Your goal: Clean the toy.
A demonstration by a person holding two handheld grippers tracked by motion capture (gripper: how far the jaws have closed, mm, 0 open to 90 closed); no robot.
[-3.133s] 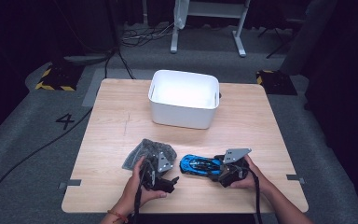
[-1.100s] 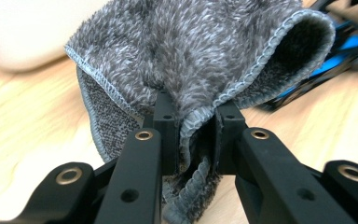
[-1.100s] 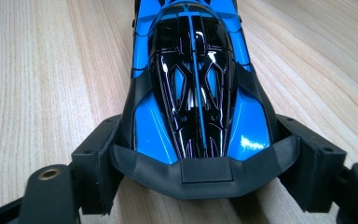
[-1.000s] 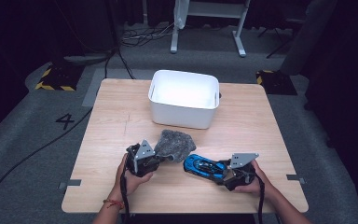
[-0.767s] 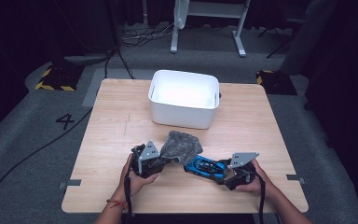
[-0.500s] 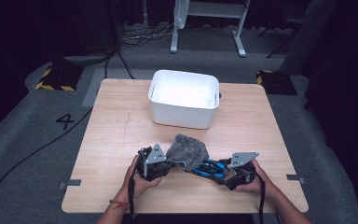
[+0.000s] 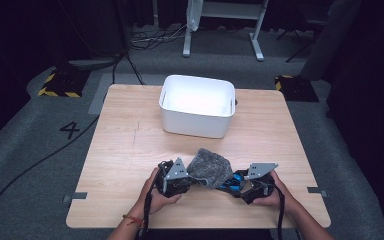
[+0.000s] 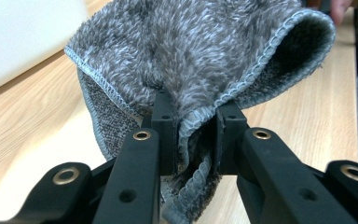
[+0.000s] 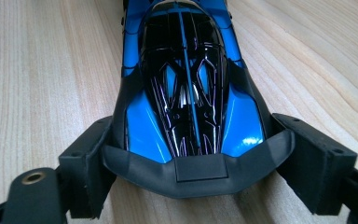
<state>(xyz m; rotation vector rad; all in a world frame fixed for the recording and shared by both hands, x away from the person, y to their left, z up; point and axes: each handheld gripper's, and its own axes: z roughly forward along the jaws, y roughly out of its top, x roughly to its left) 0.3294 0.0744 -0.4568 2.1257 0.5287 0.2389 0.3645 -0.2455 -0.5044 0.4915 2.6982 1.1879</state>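
A grey fluffy cloth [image 7: 210, 167] hangs from my left gripper [image 7: 190, 179], which is shut on a bunched fold of it [image 8: 191, 46]. The cloth drapes over the front of a blue and black toy car [image 7: 233, 180] that rests on the wooden table [image 7: 130, 150]. My right gripper [image 7: 236, 184] is at the car's rear. In the right gripper view the car [image 9: 186, 84] lies between the jaws, and both pads [image 9: 88, 163] touch the ends of its black rear wing. These jaws have just been opening, with the car still between them.
A white plastic bin [image 7: 197, 127] stands at the middle back of the table, well beyond both hands. Bare wood lies to the left and right of the hands. The table's front edge runs just below the wrists.
My left gripper has carried the cloth to the right, from beside the car to over its front half. The right hand and the car have stayed where they were.
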